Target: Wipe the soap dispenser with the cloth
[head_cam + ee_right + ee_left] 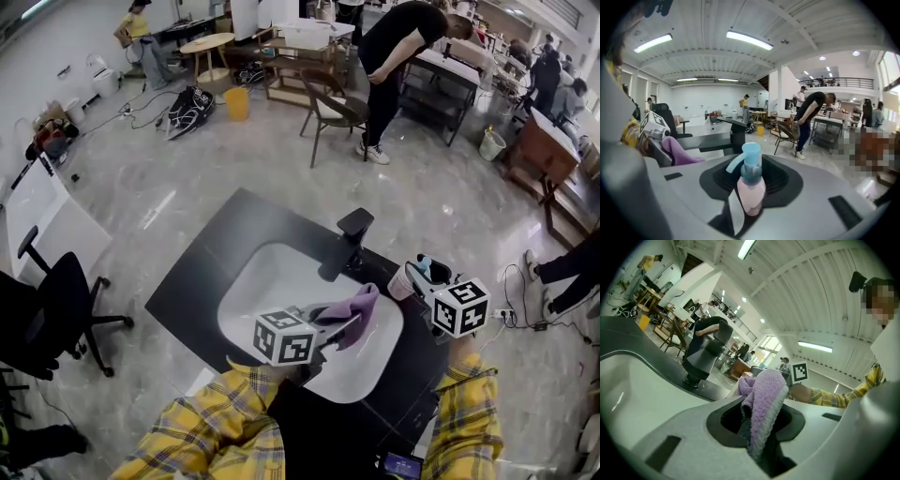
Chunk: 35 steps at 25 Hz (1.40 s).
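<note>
**Operator:** Where is there open room around the surface (202, 272)?

**Technician:** The dark, matte, square-cornered surface is standing clear of furniture on its far and left sides. Glossy, marble-patterned floor (187, 159) is lying open there. A black office chair (61, 291) is sitting off the left corner, apart from the edge.

**Operator:** What is occupying the middle?

**Technician:** A smooth white basin (267, 291) with rounded corners is filling most of it, leaving a narrow dark rim. A black, angular faucet (352, 234) is rising at the far rim.

**Operator:** What is the left hand-held gripper (339, 328) doing?

**Technician:** It is pinching a fluffy lilac cloth (356, 305), which is bunching up above the basin's right half.

**Operator:** And the right hand-held gripper (749, 206)?

**Technician:** It is clamping the soap dispenser (751, 185) by its pale pink, rounded plastic body. The light blue pump head is standing above the jaws. The dispenser is being held over the surface's right rim, near the faucet and the cloth.
</note>
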Motion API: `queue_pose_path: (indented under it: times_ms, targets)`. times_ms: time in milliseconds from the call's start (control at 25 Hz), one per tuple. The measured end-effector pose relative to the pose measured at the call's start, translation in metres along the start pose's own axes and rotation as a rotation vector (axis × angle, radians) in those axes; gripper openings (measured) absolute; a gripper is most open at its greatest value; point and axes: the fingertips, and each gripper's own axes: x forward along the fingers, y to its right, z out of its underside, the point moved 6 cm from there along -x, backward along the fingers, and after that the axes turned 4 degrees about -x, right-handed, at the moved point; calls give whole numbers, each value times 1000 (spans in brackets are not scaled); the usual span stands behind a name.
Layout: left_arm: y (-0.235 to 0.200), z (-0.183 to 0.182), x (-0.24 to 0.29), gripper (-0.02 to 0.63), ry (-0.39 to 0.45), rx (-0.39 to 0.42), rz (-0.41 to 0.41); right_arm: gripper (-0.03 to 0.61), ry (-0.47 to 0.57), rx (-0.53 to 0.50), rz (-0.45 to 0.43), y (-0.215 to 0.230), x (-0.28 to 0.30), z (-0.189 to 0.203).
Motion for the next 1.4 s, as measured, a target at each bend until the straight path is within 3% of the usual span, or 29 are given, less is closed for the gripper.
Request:
queue_pose_path:
  times_ms: [320, 560, 680, 800, 880, 960, 1160, 1400]
  targets:
    - [-1, 2, -4, 86, 11, -11, 2, 120, -7, 188, 249, -7, 0, 7]
    - [0, 1, -15, 86, 23, -18, 7, 121, -27, 224, 443, -19, 1, 8]
    - [-1, 1, -21, 86, 30, -20, 13, 121, -25, 239, 478, -25, 2, 9]
    - [-3, -1, -25, 86, 32, -23, 17, 124, -29, 210, 412, -28, 4, 9]
    - [-5, -2, -26, 86, 31, -25, 19, 212, -20, 142, 367, -29, 2, 8]
    - [-5, -3, -24, 86, 28, -27, 24, 233, 24, 81, 312, -28, -6, 5]
    - [-2, -4, -17, 86, 19, -30, 36, 233, 98, 36, 16, -15, -29, 6]
    - [-2, -5, -11, 86, 7, -30, 58, 232, 40, -126, -165, -8, -31, 3]
